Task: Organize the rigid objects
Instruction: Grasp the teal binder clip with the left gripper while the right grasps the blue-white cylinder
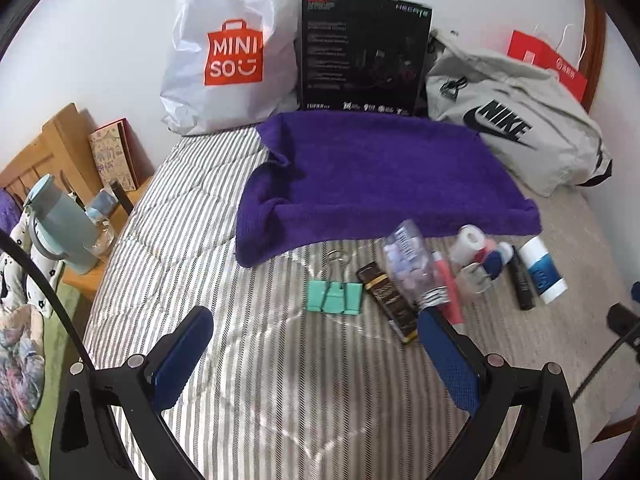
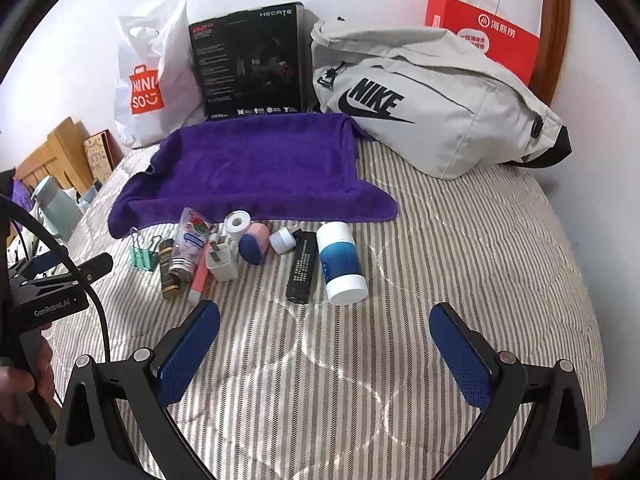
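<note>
The left wrist view takes in a wooden bedside stand (image 1: 60, 148) with a pale blue jug (image 1: 66, 228) at the far left, which the right wrist view shows only small at its edge. The right wrist view shows the red paper bag (image 2: 492, 36) in full behind the grey Nike bag (image 2: 436, 100), and at its left edge a person's hand (image 2: 16, 388) holding the left hand-held gripper (image 2: 52, 284) from the side.

On the striped bed cover (image 2: 460, 240), a row of small rigid things lies just in front of the purple towel (image 2: 256, 164): a mint binder clip (image 2: 143, 258), a dark brown tube (image 2: 170, 270), a clear tube (image 2: 191, 240), a pink stick (image 2: 200, 280), a white plug (image 2: 222, 262), a white roll (image 2: 237, 224), a pink and blue case (image 2: 254, 242), a small white jar (image 2: 282, 239), a black stick (image 2: 303, 266) and a blue and white bottle (image 2: 342, 262).

The left hand-held gripper (image 1: 316, 320) is spread wide and holds nothing; the binder clip (image 1: 335, 297) lies just ahead between its fingers, and the dark brown tube (image 1: 390, 302) ends near its right fingertip. The right hand-held gripper (image 2: 324, 312) is likewise wide apart and empty, with the black stick and the bottle just ahead of it.
</note>
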Available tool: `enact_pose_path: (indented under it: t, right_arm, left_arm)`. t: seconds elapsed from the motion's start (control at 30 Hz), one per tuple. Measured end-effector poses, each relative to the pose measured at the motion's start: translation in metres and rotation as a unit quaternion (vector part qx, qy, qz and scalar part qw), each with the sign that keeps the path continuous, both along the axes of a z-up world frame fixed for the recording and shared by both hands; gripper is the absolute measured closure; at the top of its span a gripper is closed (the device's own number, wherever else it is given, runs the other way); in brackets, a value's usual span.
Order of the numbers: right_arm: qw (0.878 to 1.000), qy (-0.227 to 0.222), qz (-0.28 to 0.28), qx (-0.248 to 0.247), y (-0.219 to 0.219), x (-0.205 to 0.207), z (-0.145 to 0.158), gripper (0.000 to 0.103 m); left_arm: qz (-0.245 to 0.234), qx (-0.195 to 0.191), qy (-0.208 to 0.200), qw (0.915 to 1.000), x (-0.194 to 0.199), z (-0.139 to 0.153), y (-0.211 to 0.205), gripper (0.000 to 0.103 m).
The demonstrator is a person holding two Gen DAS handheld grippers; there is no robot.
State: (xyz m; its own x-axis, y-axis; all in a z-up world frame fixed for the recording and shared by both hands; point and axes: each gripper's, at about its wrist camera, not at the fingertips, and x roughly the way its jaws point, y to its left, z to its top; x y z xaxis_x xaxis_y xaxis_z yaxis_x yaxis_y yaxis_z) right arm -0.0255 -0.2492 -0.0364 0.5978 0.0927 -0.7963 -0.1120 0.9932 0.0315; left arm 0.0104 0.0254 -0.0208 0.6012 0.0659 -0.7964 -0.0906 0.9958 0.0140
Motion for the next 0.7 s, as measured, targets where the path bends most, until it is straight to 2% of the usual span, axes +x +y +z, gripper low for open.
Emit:
enact_pose_path:
  t: [0.23, 0.27, 0.43, 0.57, 0.6, 0.7]
  right_arm:
    - [1.0, 0.016, -0.007, -0.005, -0.01, 0.016, -0.018, 0.0]
    - [1.0, 0.021, -0.011, -0.005, -0.013, 0.019, -0.023, 0.0]
    - [0.999, 0.041, -0.023, -0.014, -0.022, 0.03, -0.041, 0.0]
    - [0.998, 0.052, -0.029, -0.018, -0.027, 0.039, -0.051, 0.0]
    - [0.998, 0.054, -0.03, -0.018, -0.027, 0.04, -0.053, 0.0]
    - [0.998, 0.056, -0.029, -0.018, -0.028, 0.045, -0.057, 0.0]
  left_arm:
    - [-0.01, -0.018, 0.019, 0.9996, 0.021, -0.036, 0.008, 0.002]
    - [-0.012, -0.016, 0.021, 0.9996, 0.025, -0.042, 0.007, 0.006]
    - [-0.017, -0.004, 0.031, 0.9994, 0.037, -0.061, 0.006, 0.009]
    - [-0.026, -0.017, 0.028, 0.9991, 0.044, -0.065, 0.004, 0.02]
    - [-0.029, -0.017, 0.027, 0.9991, 0.045, -0.066, 0.003, 0.026]
    - [-0.045, -0.004, 0.019, 0.9988, 0.045, -0.065, -0.003, 0.033]
